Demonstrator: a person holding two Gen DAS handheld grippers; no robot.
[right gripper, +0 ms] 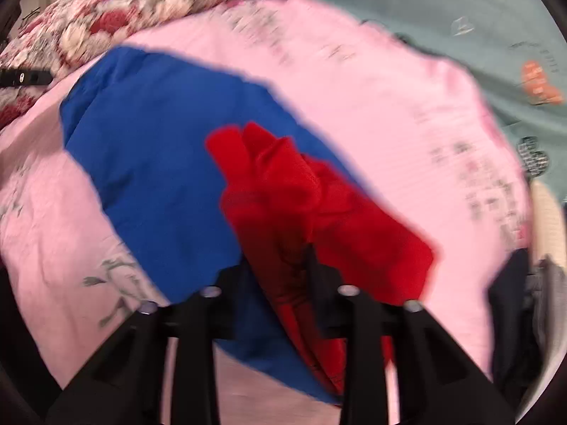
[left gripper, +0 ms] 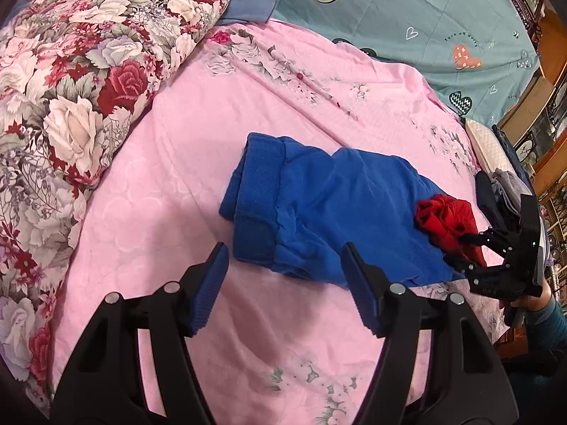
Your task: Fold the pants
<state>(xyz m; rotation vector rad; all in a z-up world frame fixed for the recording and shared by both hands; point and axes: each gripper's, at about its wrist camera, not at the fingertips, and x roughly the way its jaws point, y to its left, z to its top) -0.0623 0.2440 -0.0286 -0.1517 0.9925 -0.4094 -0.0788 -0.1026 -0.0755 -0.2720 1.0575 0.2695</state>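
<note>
Blue pants (left gripper: 329, 209) lie folded on the pink bed sheet (left gripper: 177, 184), waistband toward the left. My left gripper (left gripper: 283, 265) is open and empty, hovering just in front of the waistband. A red garment (left gripper: 446, 223) hangs bunched over the right end of the blue pants. My right gripper (right gripper: 280, 258) is shut on this red garment (right gripper: 301, 209), with the blue pants (right gripper: 159, 148) beneath it; the right wrist view is motion-blurred. In the left wrist view the right gripper (left gripper: 460, 244) shows at the far right.
A floral quilt (left gripper: 71, 88) is piled at the left. A teal heart-print cover (left gripper: 425, 28) lies at the back. A heap of dark and grey clothes (left gripper: 503, 191) sits at the right edge of the bed, beside wooden furniture (left gripper: 545, 141).
</note>
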